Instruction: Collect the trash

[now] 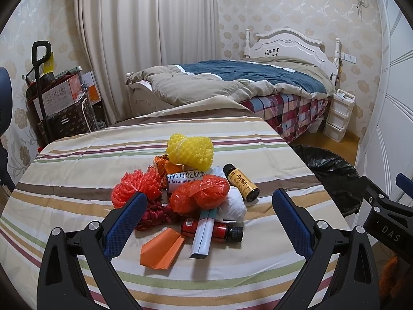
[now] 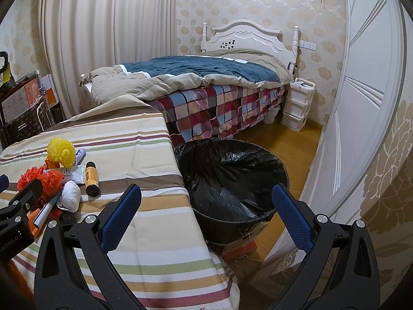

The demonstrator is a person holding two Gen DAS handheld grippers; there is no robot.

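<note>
Trash pile [image 1: 191, 196] sits mid-frame on the striped table [image 1: 77, 160]; left gripper [image 1: 209, 206] and right gripper [image 2: 206, 201] gape wide, both empty. First pick looks next, into bin [image 2: 232, 175] lower centre.

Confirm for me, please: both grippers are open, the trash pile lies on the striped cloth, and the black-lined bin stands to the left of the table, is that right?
One detail is off: the black-lined bin stands to the right of the table, not the left, as the right wrist view shows. The rest holds: the left gripper and right gripper are open, and the trash pile lies on the striped cloth.
</note>
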